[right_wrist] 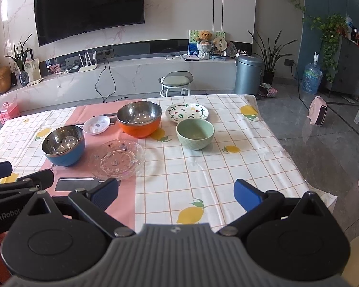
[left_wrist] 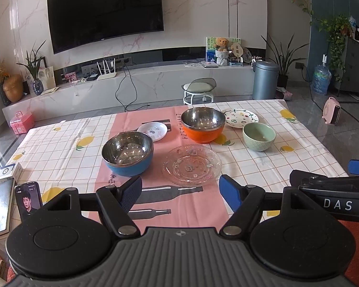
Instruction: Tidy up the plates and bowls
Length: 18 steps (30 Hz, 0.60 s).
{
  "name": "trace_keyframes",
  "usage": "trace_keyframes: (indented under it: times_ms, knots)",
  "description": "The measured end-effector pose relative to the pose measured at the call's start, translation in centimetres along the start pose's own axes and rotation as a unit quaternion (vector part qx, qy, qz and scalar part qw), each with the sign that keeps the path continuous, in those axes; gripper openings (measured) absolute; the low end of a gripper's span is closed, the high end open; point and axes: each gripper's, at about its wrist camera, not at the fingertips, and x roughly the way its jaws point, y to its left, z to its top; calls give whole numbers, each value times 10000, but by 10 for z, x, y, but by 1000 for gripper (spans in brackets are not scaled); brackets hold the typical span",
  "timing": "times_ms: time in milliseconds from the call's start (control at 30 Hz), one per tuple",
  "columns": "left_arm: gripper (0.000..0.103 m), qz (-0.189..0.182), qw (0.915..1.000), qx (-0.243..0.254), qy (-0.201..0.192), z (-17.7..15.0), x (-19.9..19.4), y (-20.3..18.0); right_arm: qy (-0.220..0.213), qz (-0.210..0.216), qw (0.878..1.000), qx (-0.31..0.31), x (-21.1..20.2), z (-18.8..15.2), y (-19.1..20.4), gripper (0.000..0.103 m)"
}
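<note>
The table (left_wrist: 67,131), under a checked lemon-print cloth with a pink runner down its middle, carries all six dishes loose and unstacked, so no sorting shows yet. Taking the orange bowl (left_wrist: 202,124) as the landmark: it sits on the runner's far part, steel-lined and the largest dish. The blue bowl (left_wrist: 127,153), also steel-lined, stands nearer the camera and to its left, well apart. The clear glass plate (left_wrist: 191,165) lies directly in front of the orange bowl, closest to the grippers. The painted white plate (left_wrist: 240,118) lies just right of it and slightly behind; the green bowl (left_wrist: 258,136) sits to its right and a little nearer. The small white saucer (left_wrist: 155,131) lies just to its left.

The left gripper (left_wrist: 179,190) hangs over the near edge with fingers spread and nothing between them, facing the glass plate, likely because that is the easiest first pick. The right gripper (right_wrist: 177,191) is likewise released and empty, aimed toward the green bowl, probably waiting to gather bowls.
</note>
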Motion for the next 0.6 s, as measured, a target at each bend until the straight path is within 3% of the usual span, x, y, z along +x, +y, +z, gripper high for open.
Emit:
trace_keyframes:
  times_ms: [600]
  knots:
    - [86, -23, 10000, -36, 12, 2, -4, -1, 2, 2, 10000, -3, 1, 0, 1, 100]
